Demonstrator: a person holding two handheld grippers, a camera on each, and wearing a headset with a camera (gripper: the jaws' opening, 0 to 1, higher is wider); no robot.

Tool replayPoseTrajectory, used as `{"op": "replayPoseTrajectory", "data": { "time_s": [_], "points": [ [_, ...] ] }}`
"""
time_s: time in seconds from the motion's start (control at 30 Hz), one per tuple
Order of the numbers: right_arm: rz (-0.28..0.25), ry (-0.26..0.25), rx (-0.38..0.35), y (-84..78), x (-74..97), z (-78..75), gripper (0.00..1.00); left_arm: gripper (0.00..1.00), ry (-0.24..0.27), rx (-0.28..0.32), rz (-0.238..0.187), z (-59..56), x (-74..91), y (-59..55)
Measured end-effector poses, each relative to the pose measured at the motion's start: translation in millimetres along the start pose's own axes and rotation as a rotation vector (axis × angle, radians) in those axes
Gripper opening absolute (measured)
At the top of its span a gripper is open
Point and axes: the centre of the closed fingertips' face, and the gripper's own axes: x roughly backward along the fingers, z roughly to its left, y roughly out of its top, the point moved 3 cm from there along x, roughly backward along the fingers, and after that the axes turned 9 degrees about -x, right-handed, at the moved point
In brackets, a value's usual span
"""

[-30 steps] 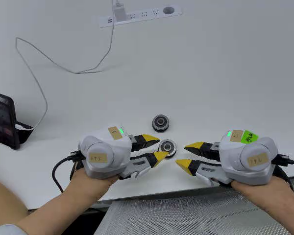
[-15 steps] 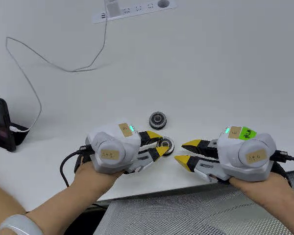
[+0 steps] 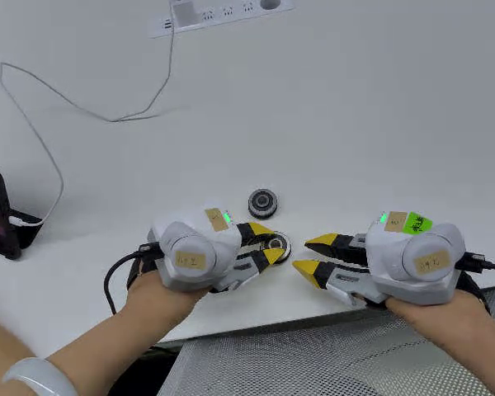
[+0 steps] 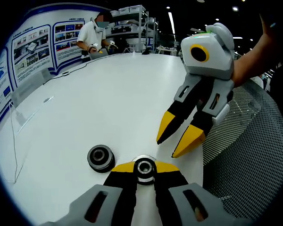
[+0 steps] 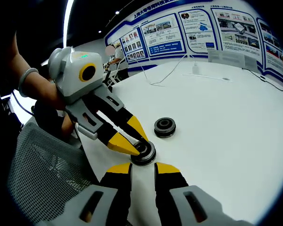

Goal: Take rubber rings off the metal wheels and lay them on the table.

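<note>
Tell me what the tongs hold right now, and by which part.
Left tongs pinch the near metal wheel across its outer rim, one jaw each side. Right tongs are open, empty.

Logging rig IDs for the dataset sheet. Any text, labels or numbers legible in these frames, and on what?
No text can be read with confidence.
Left gripper, tan stickers: handwriting, too small to read.
Right gripper, tan labels: handwriting, too small to read.
Right gripper, green sticker: dark marks, blurred.
Wall posters: print too blurred to read.
</note>
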Motion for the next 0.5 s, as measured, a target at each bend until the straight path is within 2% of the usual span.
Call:
{"op": "replayPoseTrajectory", "data": {
  "time_s": [0.17,0.5],
  "points": [
    [0.0,0.0,-0.005,-0.8,-0.2,-0.3,0.2,0.14,-0.004,-0.004,0.008,-0.3,-1.1,-1.3],
    [0.005,0.006,-0.013,-2.2,-2.2,0.3,0.2,0.14,-0.004,-0.015,-0.006,-0.9,-0.2,0.0]
  ]
}}
